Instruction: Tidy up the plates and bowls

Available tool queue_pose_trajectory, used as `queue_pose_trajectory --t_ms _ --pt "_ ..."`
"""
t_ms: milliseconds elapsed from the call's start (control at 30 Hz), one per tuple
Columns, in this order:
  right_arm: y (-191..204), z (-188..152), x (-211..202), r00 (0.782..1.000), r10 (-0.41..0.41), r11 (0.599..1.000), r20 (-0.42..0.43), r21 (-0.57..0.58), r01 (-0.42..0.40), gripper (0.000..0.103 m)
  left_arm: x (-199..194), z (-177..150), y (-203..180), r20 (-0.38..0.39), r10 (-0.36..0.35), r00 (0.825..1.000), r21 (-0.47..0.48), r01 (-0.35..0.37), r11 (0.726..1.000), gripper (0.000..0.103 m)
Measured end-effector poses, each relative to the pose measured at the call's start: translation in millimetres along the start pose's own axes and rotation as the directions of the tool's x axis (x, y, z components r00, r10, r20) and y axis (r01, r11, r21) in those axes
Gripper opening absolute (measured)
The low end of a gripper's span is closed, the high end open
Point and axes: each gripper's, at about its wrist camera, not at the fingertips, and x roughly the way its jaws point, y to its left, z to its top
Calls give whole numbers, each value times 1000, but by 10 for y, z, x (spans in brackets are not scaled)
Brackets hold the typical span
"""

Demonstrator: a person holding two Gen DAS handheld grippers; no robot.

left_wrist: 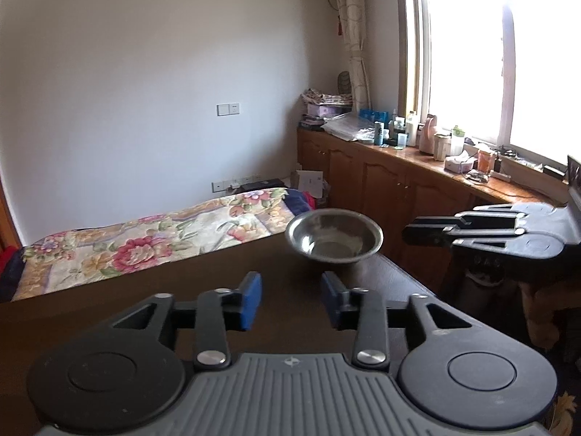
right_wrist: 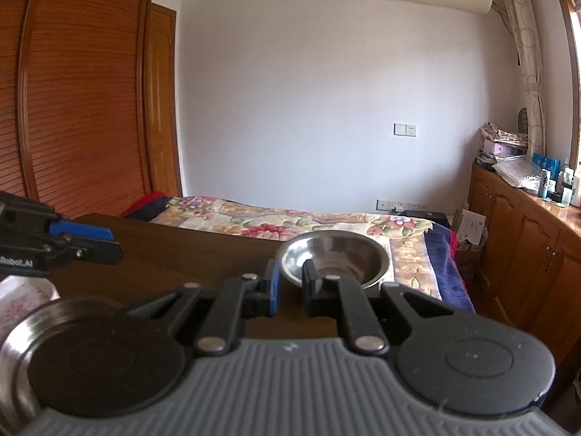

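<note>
On the far corner of the dark table (left_wrist: 181, 290) stood a steel bowl (left_wrist: 334, 236), upright and empty, with a flowered bed (left_wrist: 145, 239) behind it. The left gripper (left_wrist: 290, 298) hung over the table short of the bowl, its blue-padded tongs parted with nothing between them. The right gripper (left_wrist: 408, 234) hovered just beside the bowl without touching it, its tongs drawn almost together and gripping nothing. Low at the right wrist view's edge lay what looked like a second steel dish (right_wrist: 18, 345), beside a floral plate (right_wrist: 21, 290), both largely hidden.
</note>
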Motion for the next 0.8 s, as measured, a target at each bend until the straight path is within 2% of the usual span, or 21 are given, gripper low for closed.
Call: queue_pose_trajectory --t_ms 100,133,200,267,300,400,467,533,567,733,800 --pt "-107 24 100 1000 -3 1000 -4 5 3 19 138 126 -39 19 -4 1000 8 4 1000 88" --pt "-132 30 122 1000 -6 1000 -3 5 6 29 191 170 -36 24 -2 1000 6 2 1000 89" --pt "-192 32 159 1000 -14 1000 5 12 14 41 295 246 -17 26 -5 1000 0 5 1000 95" --pt "-253 42 205 1000 -19 1000 8 12 19 43 395 302 -11 25 -3 1000 -2 3 1000 100" --pt "-284 46 233 1000 -22 1000 8 9 22 46 440 327 -18 24 1 1000 4 -1 1000 100" --pt "-367 53 302 999 -33 999 16 8 33 63 597 412 -30 16 12 1000 26 -12 1000 102" --pt "-424 55 360 999 -38 999 16 10 38 66 701 448 -25 5 16 1000 37 -16 999 102" --pt "-484 61 435 999 -38 999 19 17 38 83 816 476 -7 -11 19 1000 50 -19 999 102" --pt "-508 58 465 999 -40 999 24 18 40 86 867 483 9 -17 21 1000 51 -20 998 102" --pt "-634 36 657 999 -41 998 7 37 40 87 1138 514 75 -69 11 998 55 -7 998 102" --pt "-670 15 726 999 -35 998 -5 44 35 87 1245 516 101 -95 0 995 54 5 999 99"
